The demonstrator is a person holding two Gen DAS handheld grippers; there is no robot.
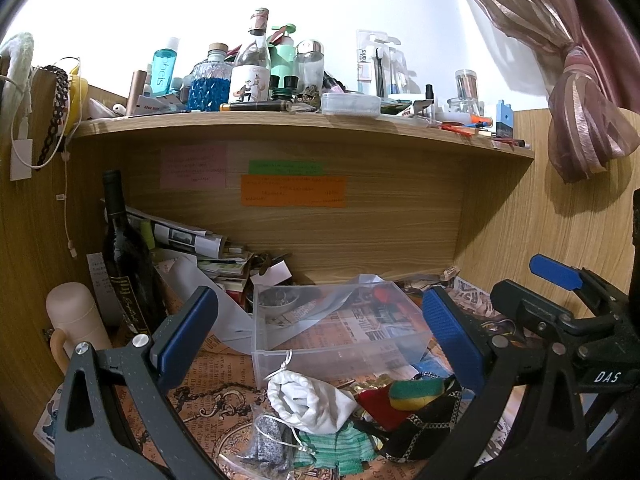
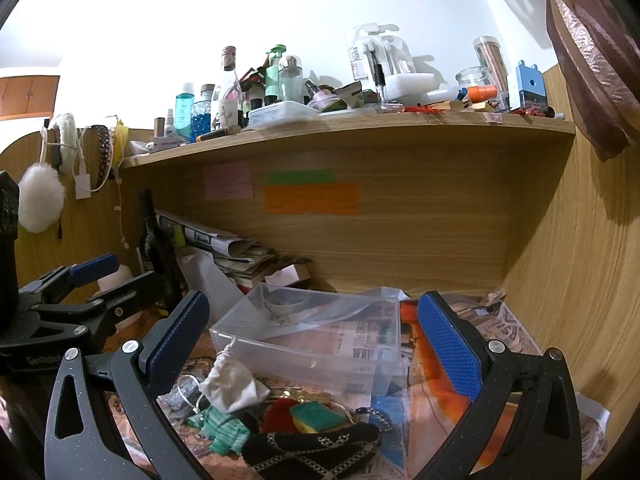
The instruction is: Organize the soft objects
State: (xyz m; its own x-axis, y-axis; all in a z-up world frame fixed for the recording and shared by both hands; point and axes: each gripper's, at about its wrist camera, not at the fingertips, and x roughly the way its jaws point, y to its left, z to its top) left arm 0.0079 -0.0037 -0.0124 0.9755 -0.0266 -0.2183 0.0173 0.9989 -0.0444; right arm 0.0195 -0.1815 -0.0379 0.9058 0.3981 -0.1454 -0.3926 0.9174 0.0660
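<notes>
Both hand-held grippers, left (image 1: 320, 328) and right (image 2: 314, 332), gape wide, empty; you're starting. Next, close on the white pouch (image 1: 308, 402) and lift it into the clear bin (image 1: 336, 344).

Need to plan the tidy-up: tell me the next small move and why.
Probably lower the left gripper onto the white pouch. Both grippers are open and empty, the pouch lies on top of the pile just in front of the clear box, and the right gripper is no closer.
</notes>
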